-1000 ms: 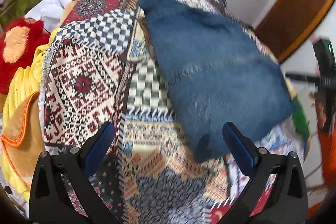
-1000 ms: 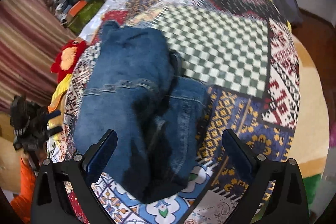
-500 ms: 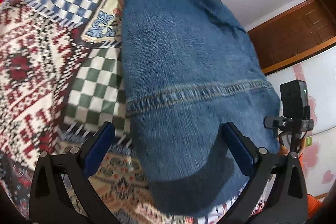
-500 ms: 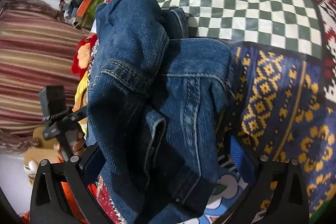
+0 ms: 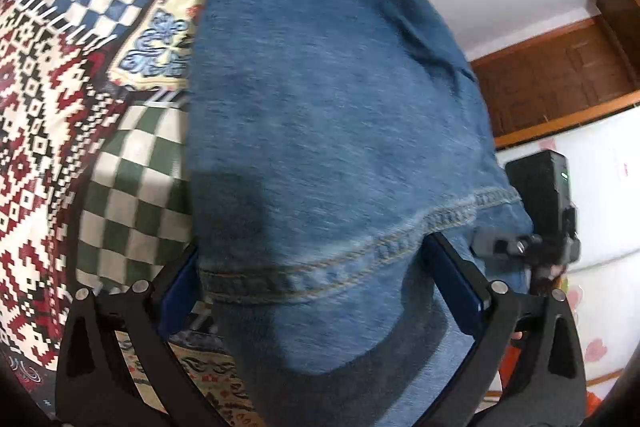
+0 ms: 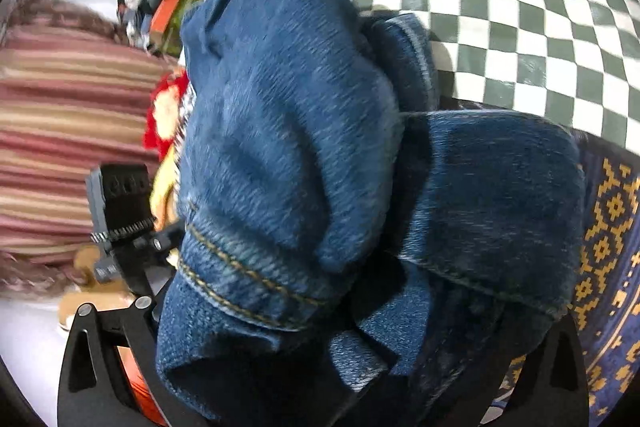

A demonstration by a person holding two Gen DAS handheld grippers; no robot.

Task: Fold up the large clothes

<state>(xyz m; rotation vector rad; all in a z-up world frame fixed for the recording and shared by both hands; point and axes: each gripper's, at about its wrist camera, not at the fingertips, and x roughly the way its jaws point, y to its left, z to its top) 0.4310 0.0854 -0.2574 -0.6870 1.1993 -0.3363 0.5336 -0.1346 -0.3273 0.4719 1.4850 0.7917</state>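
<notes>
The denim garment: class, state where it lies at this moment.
The denim garment lies folded on the patchwork bedspread, filling the centre of both wrist views, its near edge between the open fingers of the left gripper and right gripper.

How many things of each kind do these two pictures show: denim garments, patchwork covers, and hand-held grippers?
Denim garment: 1
Patchwork cover: 1
Hand-held grippers: 2, the left hand-held gripper and the right hand-held gripper, each with its jaws wide apart around the denim
Total: 4
</notes>
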